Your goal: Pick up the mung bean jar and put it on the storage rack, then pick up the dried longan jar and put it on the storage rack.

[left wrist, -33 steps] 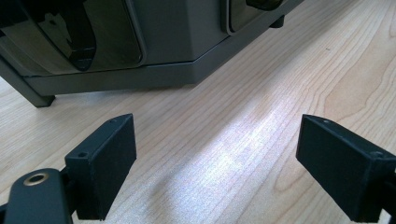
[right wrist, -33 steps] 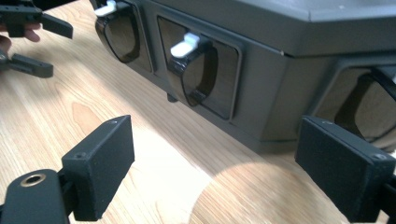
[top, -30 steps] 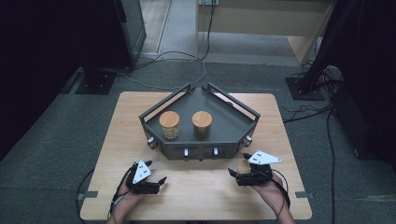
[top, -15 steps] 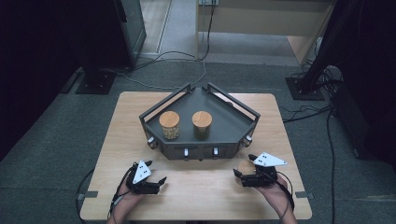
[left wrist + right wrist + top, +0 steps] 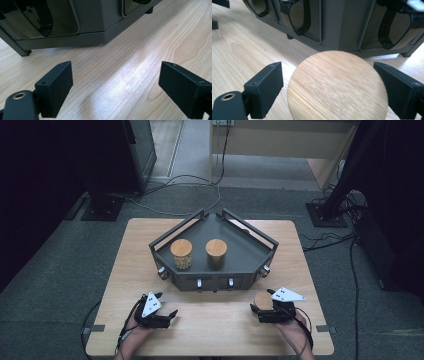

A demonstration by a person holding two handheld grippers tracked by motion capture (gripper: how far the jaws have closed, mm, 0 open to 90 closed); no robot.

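Right tongs (image 5: 261,312) sit at the lower right of the high view, low over the counter (image 5: 220,320). A jar with a round wooden lid (image 5: 337,86) stands between their jaws; in the right gripper view the lid takes up the lower centre. I see a thin gap on each side of it, so the pads are apart and not pressing. These jaws have just been opening.

Left tongs (image 5: 170,316) sit at the lower left of the high view, jaws wide apart, nothing but bare wood between them in the left gripper view.

The dark tray (image 5: 250,251) stands at the centre of the high view, beyond both tongs. Two more jars stand in it side by side: left jar (image 5: 181,253), right jar (image 5: 216,252), both lidded.
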